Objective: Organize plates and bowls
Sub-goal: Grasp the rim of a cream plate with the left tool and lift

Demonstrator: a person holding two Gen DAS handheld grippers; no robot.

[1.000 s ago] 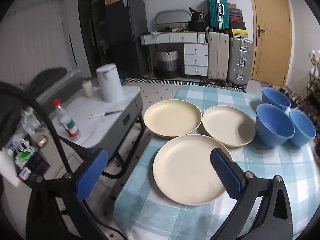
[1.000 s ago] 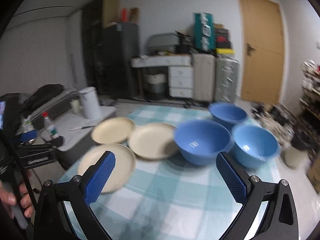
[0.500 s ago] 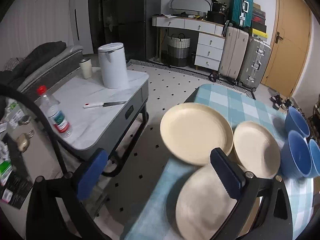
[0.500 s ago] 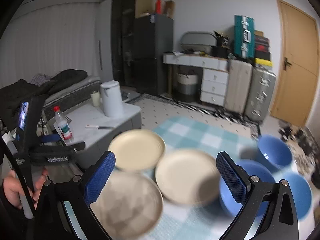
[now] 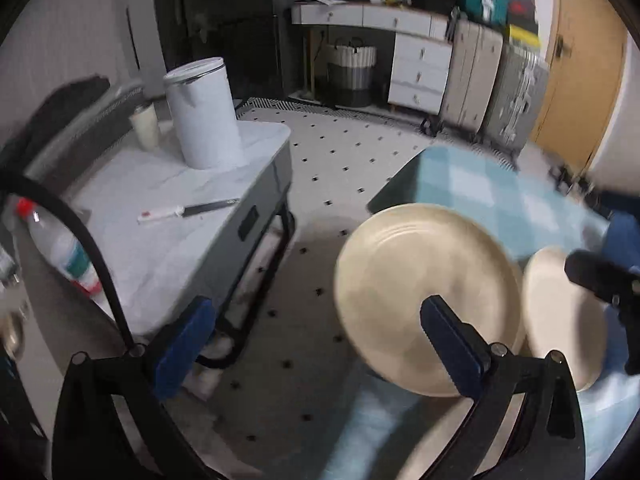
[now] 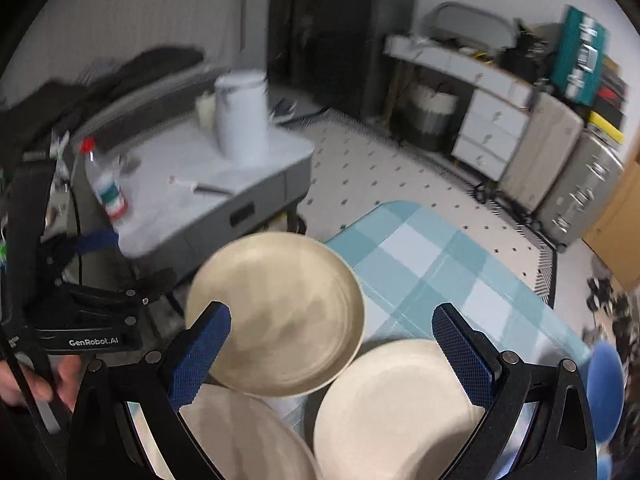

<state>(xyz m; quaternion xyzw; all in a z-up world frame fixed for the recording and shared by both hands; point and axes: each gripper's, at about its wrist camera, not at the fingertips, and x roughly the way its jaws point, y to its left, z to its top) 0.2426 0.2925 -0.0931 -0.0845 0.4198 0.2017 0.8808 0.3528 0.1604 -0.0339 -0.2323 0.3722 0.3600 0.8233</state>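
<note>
Plates (image 6: 280,316) cream, spread flat on bench (image 6: 432,248) for stacking; I hold both grippers' fingers (image 6: 200,352) apart, empty, farthest plate just ahead of them.

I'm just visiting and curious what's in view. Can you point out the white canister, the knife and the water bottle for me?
white canister (image 5: 206,120), left wrist view, middle of its side wall.
knife (image 5: 188,210), left wrist view, where handle meets blade.
water bottle (image 6: 108,188), right wrist view, on its label.

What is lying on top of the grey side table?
On the grey side table stand a white canister, a small cup, a knife and a bottle; its near end is hidden.
</note>
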